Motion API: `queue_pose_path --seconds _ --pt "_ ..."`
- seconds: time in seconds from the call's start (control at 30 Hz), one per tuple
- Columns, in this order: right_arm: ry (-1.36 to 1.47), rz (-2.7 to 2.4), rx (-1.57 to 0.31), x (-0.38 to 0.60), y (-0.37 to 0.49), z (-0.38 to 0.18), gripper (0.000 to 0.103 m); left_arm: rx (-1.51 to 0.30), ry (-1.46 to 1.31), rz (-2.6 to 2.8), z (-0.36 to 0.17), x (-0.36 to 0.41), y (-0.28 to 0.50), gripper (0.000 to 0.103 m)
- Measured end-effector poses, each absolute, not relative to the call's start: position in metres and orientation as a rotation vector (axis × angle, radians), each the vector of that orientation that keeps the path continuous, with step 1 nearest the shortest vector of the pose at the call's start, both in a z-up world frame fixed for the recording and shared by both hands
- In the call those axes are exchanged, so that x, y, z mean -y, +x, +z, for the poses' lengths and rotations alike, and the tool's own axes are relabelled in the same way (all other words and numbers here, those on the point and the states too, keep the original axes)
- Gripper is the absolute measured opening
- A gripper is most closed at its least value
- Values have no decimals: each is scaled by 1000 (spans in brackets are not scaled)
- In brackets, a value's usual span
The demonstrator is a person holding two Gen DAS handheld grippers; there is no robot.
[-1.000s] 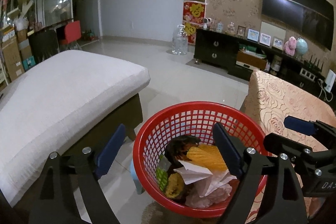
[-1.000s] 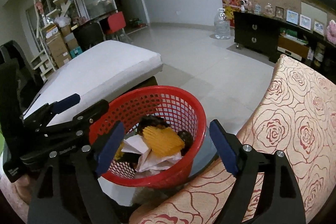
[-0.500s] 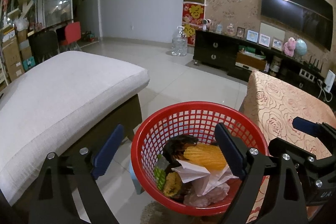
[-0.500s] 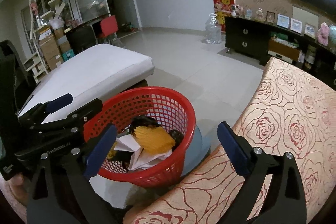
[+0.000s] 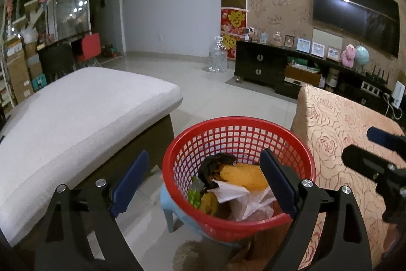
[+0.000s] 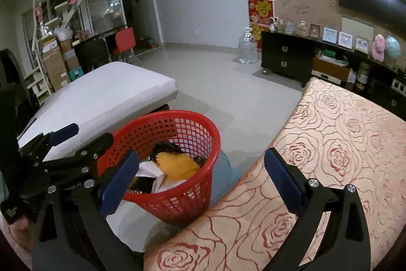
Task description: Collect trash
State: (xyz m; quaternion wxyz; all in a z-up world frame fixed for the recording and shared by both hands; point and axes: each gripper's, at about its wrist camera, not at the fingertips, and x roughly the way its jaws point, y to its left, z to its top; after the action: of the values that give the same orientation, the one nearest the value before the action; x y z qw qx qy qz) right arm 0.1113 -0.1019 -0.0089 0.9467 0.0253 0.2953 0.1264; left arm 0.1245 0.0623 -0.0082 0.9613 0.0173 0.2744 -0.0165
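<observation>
Left gripper: my fingers stand wide apart and hold nothing; they hover above the near rim of the basket.
Right gripper: also spread wide and empty, poised over the edge of the rose-patterned tablecloth, just beside the basket.
Red mesh basket: sits on a pale blue plastic stool on the tiled floor, between the white-cushioned bench and the covered table.
Trash inside: a yellow ridged wrapper, crumpled white paper, a clear plastic bag, a dark crinkled wrapper and a small green packet, all heaped low in the basket.
Task state: I judge the collecting is near its end, since I see no loose litter on the tablecloth or the bench.
How the trash handles: light, soft and crushable; the film wrappers look slippery and would slide from a loose pinch, so a fold or bunched corner is the better hold.
How the basket handles: light, thin plastic, fairly stiff at the rolled rim but likely to flex in the mesh wall; it may tip on the small stool if pushed from one side.
Where to take hold: the thick rim, one finger inside and one outside, ideally a gripper on each opposite side, lifted level.
</observation>
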Motion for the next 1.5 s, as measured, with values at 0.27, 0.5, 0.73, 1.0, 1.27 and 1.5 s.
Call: queue_pose_path --seconds 0.27,0.5,0.73,1.0,1.27,1.5 --pt "81 231 -579 108 78 -8 96 -546 50 -24 -9 -62 102 86" --pt "82 238 -560 103 54 -9 96 -519 68 -26 -8 -61 87 86" --pt "58 221 -563 101 50 -15 96 -496 64 -46 -7 -58 80 89" --pt "40 223 -573 95 52 -21 96 -516 58 -44 -16 -58 86 90" --pt "35 228 -589 91 55 -26 96 -522 45 -41 -17 -62 88 90" --pt "38 229 -598 89 56 -29 96 -527 40 -38 -19 -62 89 91"
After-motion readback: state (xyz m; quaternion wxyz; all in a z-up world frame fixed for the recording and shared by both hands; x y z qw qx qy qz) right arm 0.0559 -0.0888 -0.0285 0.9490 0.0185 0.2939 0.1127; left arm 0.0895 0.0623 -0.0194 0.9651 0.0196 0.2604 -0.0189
